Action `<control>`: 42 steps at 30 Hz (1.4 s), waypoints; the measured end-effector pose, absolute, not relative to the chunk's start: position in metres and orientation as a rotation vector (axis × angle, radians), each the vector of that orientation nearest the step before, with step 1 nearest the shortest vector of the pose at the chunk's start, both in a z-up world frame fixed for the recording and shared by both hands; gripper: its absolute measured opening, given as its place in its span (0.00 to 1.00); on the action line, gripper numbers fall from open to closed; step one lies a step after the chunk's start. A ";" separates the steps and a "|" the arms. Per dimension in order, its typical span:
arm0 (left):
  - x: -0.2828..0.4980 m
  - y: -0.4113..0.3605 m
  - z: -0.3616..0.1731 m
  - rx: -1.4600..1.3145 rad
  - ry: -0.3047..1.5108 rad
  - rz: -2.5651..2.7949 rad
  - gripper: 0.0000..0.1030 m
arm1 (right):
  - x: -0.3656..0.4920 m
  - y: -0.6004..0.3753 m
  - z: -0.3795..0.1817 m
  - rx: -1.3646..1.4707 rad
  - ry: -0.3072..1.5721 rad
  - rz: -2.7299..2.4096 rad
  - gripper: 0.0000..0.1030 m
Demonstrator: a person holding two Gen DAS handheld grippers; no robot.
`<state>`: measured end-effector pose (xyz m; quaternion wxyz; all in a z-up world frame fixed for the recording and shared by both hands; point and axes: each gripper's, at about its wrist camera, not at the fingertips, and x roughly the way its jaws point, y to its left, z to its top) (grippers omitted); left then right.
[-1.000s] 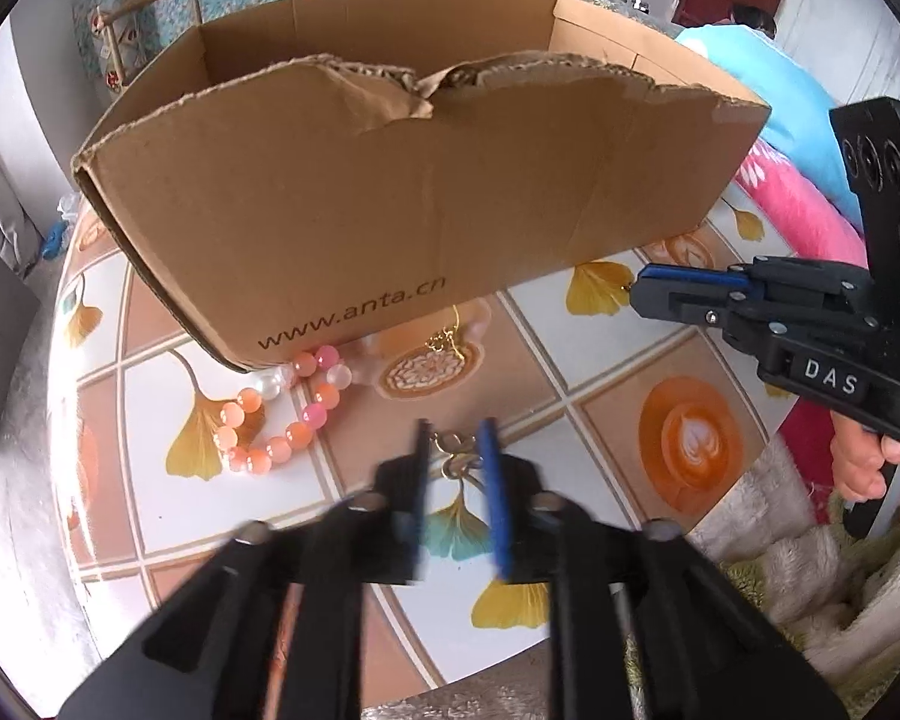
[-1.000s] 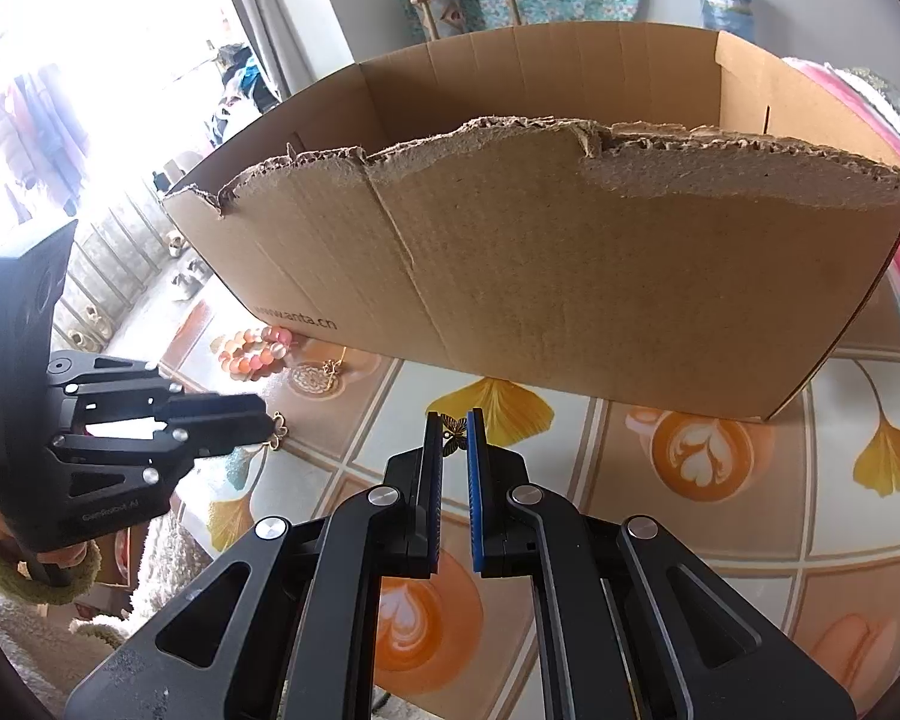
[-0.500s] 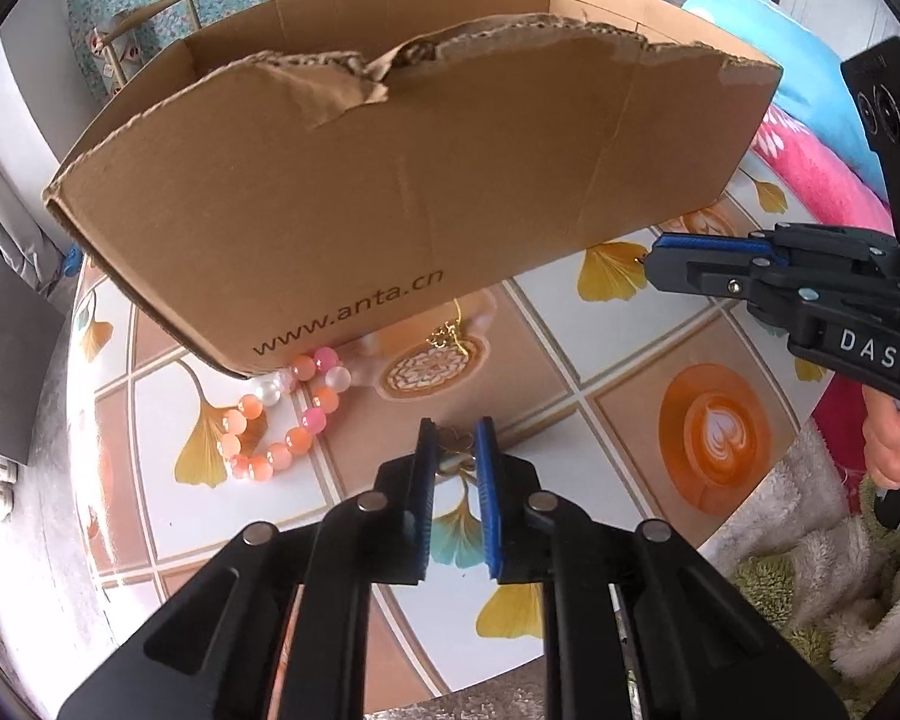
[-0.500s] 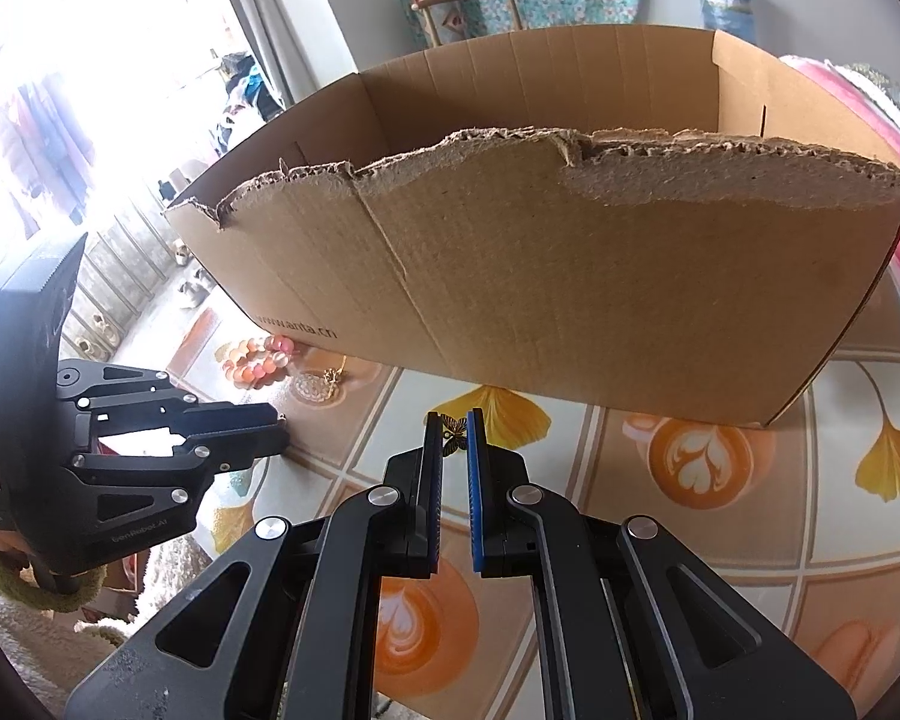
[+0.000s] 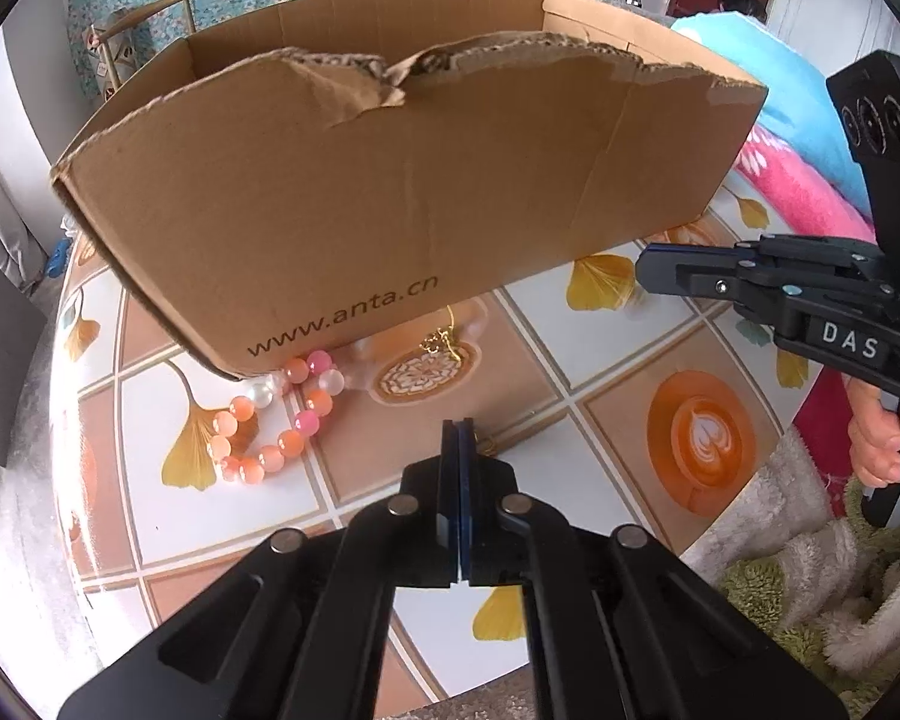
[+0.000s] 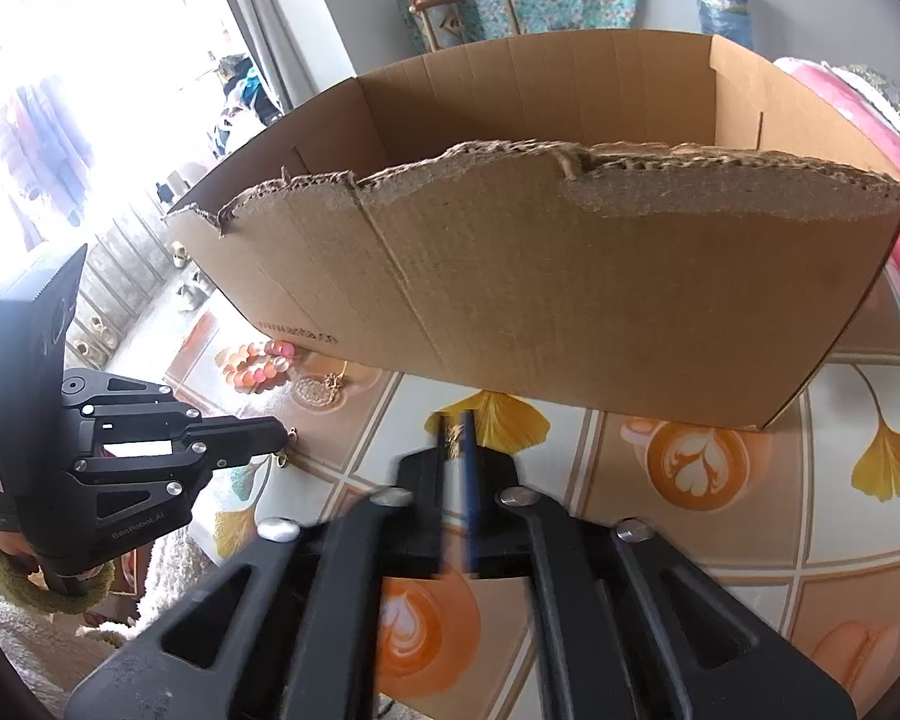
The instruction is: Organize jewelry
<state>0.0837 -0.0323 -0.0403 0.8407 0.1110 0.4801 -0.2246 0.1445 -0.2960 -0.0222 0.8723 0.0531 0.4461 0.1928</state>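
the inside of the cardboard box (image 5: 390,192) is mostly hidden behind its torn near wall, so whatever lies in it cannot be seen. the box stands on the bench (image 5: 618,384), whose cloth is printed with ginkgo leaves and coffee cups. part of the bead bracelet (image 5: 276,420) disappears under the box's lower left corner; its pink, orange and pearl beads lie on the bench touching that corner. a thin gold chain (image 5: 447,339) lies just beside the box's bottom edge, over a round printed motif, and its far end is cut off by the box.

the left gripper (image 5: 459,438) is fully closed, its blue pads pressed together. a small gold piece (image 5: 485,445) peeks out at its tip, too little showing to say what it is; from the right wrist view it hangs at the closed tip (image 6: 288,437).

the right gripper (image 6: 457,426) is blurred, its pads drawn close on a tiny gold piece of jewelry (image 6: 450,433) at the tip, its shape hard to make out. a hand (image 5: 882,438) holds the right gripper's handle at the frame's edge, partly cut off.
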 end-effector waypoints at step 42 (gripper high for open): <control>0.027 0.002 -0.045 0.164 0.823 -0.584 0.20 | 0.184 -0.217 -0.059 0.315 1.305 0.717 0.04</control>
